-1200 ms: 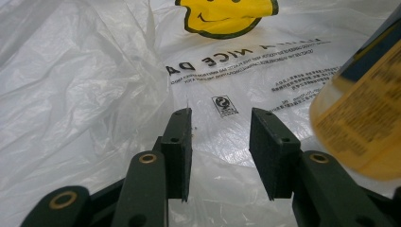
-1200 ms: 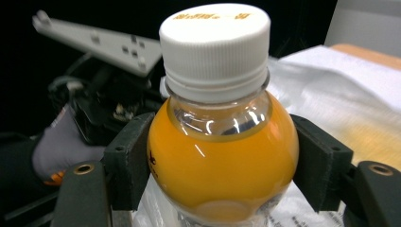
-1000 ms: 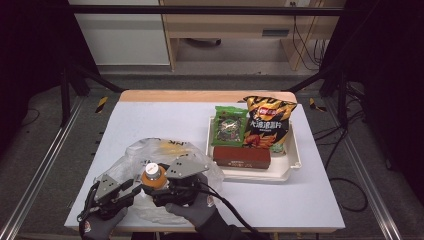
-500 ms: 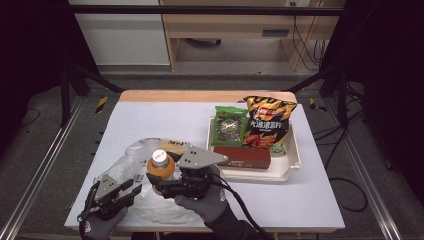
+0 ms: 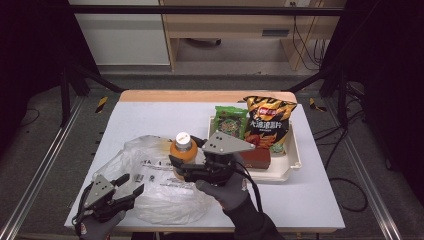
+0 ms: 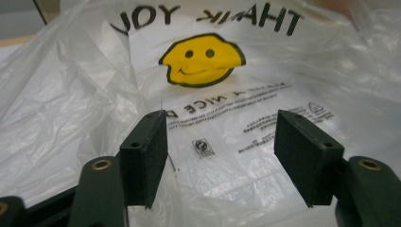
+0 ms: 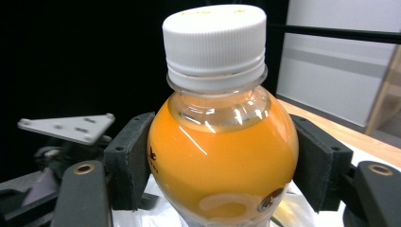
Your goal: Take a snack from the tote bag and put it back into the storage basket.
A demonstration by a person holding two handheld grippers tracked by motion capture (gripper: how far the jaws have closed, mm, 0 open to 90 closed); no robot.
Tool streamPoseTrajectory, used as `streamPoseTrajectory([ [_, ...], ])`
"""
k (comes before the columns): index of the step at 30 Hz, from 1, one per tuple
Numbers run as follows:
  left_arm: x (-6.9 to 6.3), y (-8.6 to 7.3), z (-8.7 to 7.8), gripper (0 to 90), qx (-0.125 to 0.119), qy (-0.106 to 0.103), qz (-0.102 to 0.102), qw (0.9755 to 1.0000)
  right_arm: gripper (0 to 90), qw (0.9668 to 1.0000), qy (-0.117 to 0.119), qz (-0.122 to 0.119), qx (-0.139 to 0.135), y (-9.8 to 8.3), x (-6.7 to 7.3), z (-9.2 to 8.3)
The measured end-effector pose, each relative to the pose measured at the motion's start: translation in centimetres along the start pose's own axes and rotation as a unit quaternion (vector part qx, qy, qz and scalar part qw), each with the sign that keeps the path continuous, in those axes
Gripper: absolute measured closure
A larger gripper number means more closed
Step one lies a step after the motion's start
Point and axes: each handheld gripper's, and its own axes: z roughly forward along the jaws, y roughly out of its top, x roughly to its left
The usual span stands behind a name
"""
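Observation:
My right gripper is shut on an orange juice bottle with a white cap and holds it upright above the white plastic bag. In the right gripper view the pads press on both sides of the bottle. At the table's near left corner my left gripper stands open at the bag's edge. Its jaws have just been opening. In the left gripper view the smiley-print bag lies loose under and between the pads, which do not press on it.
A white tray at the right holds a chips bag, a green packet and a red-brown box. The left gripper's grey plate appears behind the bottle. The table's edges run close by the left gripper.
The right gripper has lifted the bottle up out of the bag and a little to the right. The left gripper's jaws have spread wider; the left hand stays in place.

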Motion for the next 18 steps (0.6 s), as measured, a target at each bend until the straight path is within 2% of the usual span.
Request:
streamPoseTrajectory([
  [5, -0.4, 0.6, -0.4, 27.6, -0.006, -0.01, 0.002, 0.9999, 30.4, 0.9998, -0.017, 0.0, -0.005, 0.4, -1.0, -1.2],
  [11, -0.4, 0.9, -0.6, 27.1, -0.008, -0.019, -0.006, 0.9998, 30.4, 0.9989, -0.047, 0.001, -0.005, 0.7, -2.6, -2.9],
  [18, -0.3, 1.0, -0.8, 27.5, -0.012, -0.016, -0.009, 0.9998, 30.4, 0.9965, -0.084, 0.006, -0.005, 0.3, -4.8, -5.4],
])
